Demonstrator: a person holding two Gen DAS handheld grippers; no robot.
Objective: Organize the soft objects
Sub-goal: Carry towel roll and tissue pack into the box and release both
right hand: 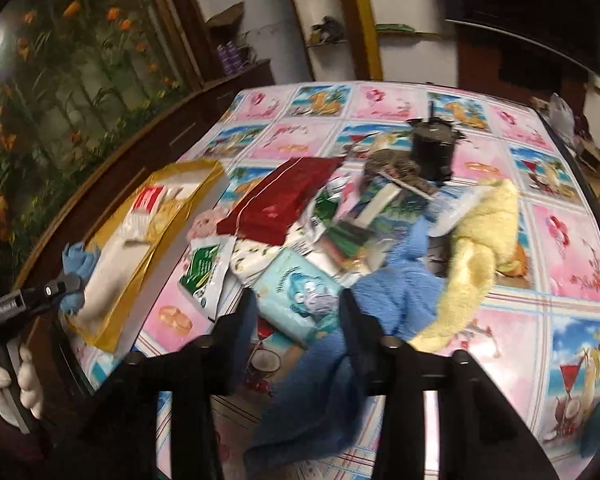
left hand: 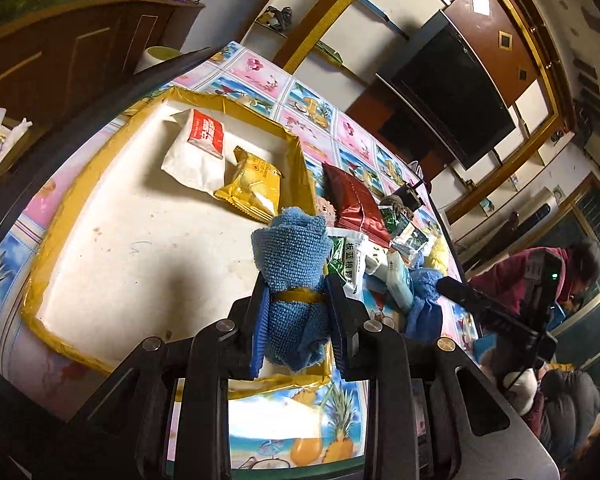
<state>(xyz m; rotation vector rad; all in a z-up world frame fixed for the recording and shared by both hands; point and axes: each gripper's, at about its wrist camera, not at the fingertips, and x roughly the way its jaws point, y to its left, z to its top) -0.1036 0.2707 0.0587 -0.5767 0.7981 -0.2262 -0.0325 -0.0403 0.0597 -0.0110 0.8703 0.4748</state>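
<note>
The left gripper (left hand: pixel 296 300) is black, with two flat fingers (left hand: pixel 260 312) lined with ribbed blue pads. Its linkage arms are angular black bars with slotted cut-outs, pinned by round silver screws (left hand: pixel 225 325). In the right wrist view this gripper shows from the side as a black bar bearing a small white label, its text too blurred to read, over a pistol-style handle. The hand (right hand: pixel 10 384) on that handle wears a white glove. The right gripper (right hand: pixel 298 312) is likewise black, with two dark fingers and black pivot bolts.

Rolled blue towel (left hand: pixel 288 264) w/ yellow band, upright, clamped over gold-edged tray (left hand: pixel 44 280)
</note>
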